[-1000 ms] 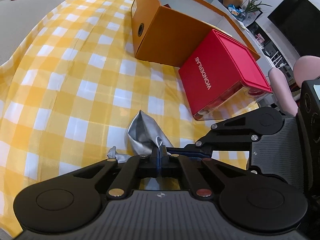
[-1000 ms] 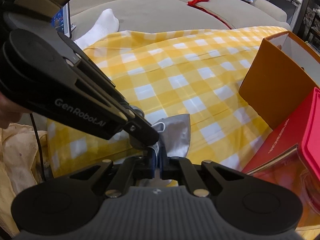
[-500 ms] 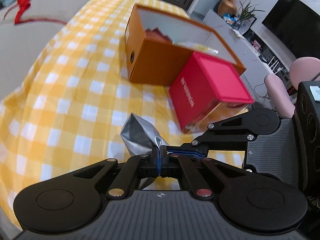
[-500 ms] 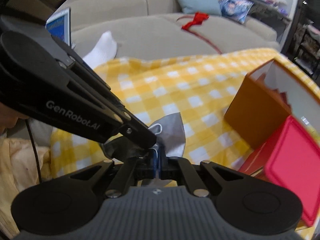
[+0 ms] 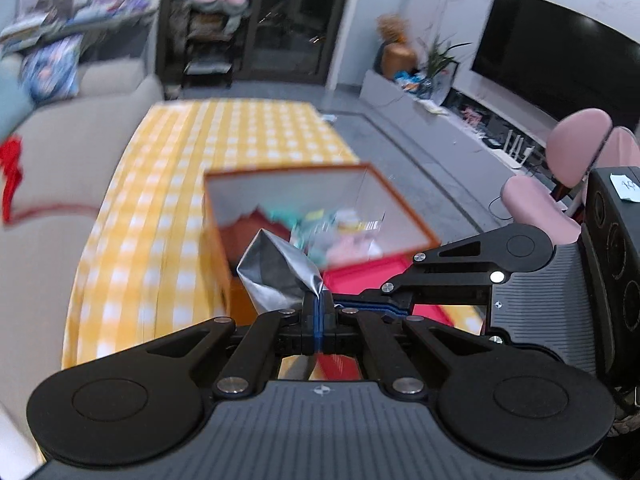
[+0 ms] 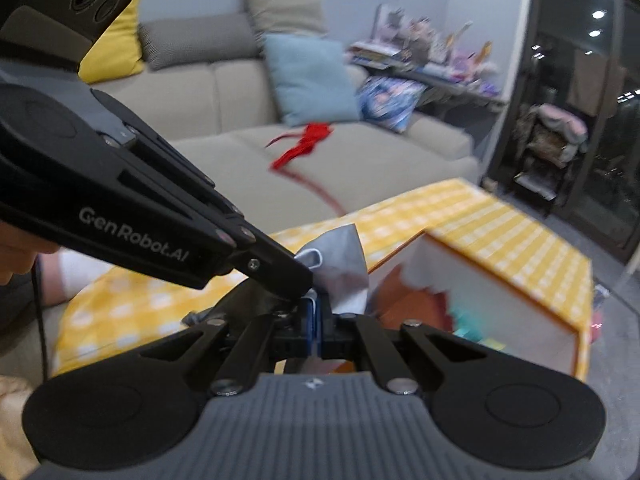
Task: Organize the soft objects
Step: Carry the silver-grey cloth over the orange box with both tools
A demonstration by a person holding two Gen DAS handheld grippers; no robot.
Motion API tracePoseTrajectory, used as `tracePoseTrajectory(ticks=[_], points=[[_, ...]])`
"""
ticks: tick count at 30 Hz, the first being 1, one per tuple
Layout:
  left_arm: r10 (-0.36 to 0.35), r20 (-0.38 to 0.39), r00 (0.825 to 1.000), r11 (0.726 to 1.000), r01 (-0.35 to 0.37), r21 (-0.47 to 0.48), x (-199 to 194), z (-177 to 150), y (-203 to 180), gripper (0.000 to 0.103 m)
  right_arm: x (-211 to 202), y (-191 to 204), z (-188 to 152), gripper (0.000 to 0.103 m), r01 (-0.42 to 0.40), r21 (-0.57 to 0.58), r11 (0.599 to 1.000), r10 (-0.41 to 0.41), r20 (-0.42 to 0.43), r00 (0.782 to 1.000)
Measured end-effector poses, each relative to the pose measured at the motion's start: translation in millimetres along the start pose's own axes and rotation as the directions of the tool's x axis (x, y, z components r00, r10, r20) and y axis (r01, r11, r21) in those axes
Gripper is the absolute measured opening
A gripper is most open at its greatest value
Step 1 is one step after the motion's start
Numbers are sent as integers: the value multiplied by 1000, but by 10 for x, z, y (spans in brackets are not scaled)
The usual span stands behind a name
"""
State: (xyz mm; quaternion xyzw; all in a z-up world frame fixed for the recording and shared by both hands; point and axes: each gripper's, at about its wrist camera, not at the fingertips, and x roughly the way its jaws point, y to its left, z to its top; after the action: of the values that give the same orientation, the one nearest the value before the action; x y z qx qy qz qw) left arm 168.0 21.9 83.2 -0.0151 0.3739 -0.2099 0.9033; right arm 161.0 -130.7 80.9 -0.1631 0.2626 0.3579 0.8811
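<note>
Left tool [image 5: 317, 307]: closed on one corner of the silver fabric piece [image 5: 276, 276].
Right tool [image 6: 318, 312]: closed on the same piece, tips touching the left's.
Fabric: held in the air, just before the orange box's [image 5: 404, 216] near rim.
Box: open-topped, on the yellow checked bench [image 5: 168, 184].
Open room: bare cloth beyond and left of the box.

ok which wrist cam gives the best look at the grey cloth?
Left wrist. The grey cloth stands above the left claw, nothing blocking it, orange box behind. In the right wrist view the cloth is partly hidden behind the left claw's black arm, so only its upper right part shows.
</note>
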Motion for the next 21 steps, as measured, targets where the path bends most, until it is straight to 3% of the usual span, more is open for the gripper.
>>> tracePoseTrajectory(ticks=[8, 16, 21], points=[[-47, 16, 999, 993, 45, 107, 492, 578, -220, 0, 27, -718, 114, 0, 117, 91, 989, -118, 13, 993], [-127, -47, 991, 988, 130, 84, 1302, 1090, -260, 0, 322, -1580, 23, 0, 182, 197, 963, -178, -37, 983], [-154, -72, 985, 987, 156, 28, 1869, 1221, -230, 0, 649, -1978, -170, 0, 251, 282, 926, -235, -88, 968]])
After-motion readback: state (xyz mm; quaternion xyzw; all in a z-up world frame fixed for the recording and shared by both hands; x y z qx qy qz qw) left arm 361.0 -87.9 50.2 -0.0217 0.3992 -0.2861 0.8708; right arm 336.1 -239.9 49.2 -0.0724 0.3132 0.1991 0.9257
